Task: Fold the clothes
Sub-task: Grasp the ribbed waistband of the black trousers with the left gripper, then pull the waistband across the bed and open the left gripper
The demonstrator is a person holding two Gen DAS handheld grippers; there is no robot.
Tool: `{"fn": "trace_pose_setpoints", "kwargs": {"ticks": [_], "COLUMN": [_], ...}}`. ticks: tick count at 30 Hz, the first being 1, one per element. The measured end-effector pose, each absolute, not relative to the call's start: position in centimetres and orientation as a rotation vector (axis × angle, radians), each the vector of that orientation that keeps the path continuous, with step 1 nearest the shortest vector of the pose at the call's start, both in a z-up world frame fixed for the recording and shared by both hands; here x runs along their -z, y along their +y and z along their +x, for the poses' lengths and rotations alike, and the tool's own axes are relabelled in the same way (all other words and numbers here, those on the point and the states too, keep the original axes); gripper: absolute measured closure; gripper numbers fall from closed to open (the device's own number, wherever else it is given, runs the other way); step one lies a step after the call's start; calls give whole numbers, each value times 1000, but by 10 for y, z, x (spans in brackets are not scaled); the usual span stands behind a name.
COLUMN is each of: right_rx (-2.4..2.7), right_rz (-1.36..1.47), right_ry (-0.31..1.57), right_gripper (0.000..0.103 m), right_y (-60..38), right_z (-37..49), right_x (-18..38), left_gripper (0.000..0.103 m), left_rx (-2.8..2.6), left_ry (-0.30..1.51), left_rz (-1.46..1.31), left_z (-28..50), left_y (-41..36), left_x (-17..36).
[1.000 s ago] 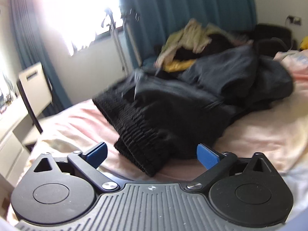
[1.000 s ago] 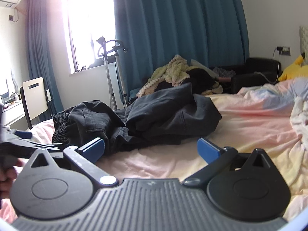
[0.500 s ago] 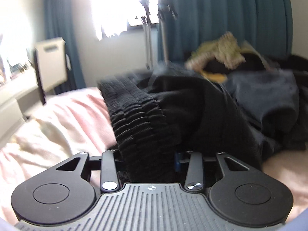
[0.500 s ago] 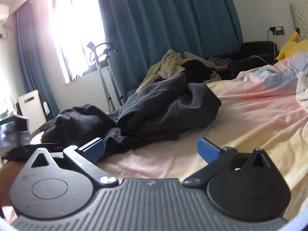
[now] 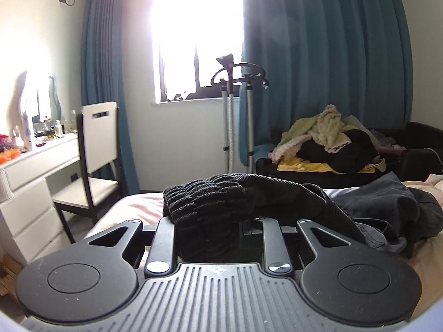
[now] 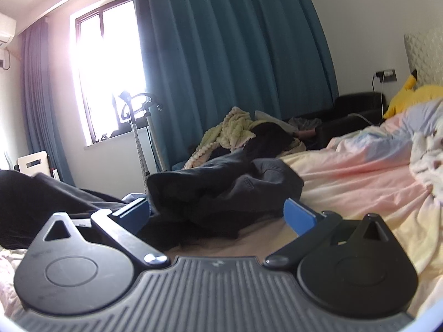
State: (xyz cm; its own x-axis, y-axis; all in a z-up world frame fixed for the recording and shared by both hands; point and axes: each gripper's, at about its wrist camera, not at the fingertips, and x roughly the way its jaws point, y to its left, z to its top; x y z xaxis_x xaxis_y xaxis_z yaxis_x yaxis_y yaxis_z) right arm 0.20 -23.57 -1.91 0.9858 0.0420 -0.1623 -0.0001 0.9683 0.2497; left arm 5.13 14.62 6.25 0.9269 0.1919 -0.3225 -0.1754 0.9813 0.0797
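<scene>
While L fingers (image 5: 163, 238) clamp waistband (image 5: 205, 207), R gripper (image 6: 217, 213) gapes beside trousers (image 6: 227, 191).

Left wrist view low over the bed (image 5: 130, 207), facing the window (image 5: 199, 41), close behind dark trousers (image 5: 210, 204), right wrist view low, angled along the bed (image 6: 360, 171), both sharing teal curtain (image 6: 235, 69), clothes pile (image 6: 229, 135)

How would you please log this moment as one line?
left gripper: shut on black ribbed knit waistband | right gripper: open, empty, near dark grey garment
</scene>
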Motion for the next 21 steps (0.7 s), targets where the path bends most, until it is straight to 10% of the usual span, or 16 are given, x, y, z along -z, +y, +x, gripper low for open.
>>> {"fn": "trace_pose_setpoints", "kwargs": {"ticks": [14,17,21], "right_rx": [-165,-173,-173], "right_rz": [189,186,208], "right_ry": [147,152,151], "right_gripper": [0,0,0], "right_y": [-212,-211,-214], "right_z": [-14,-14,-14], "right_x": [-3,-4,-6], "left_gripper": [71,60,19], "left_rx": [-306,-320,-341], "left_ry": [538,518,523], "left_rz": [-14,-69,-7], "left_z": [17,10,-8], "left_y": [294,294,286], "left_x": [23,20,0]}}
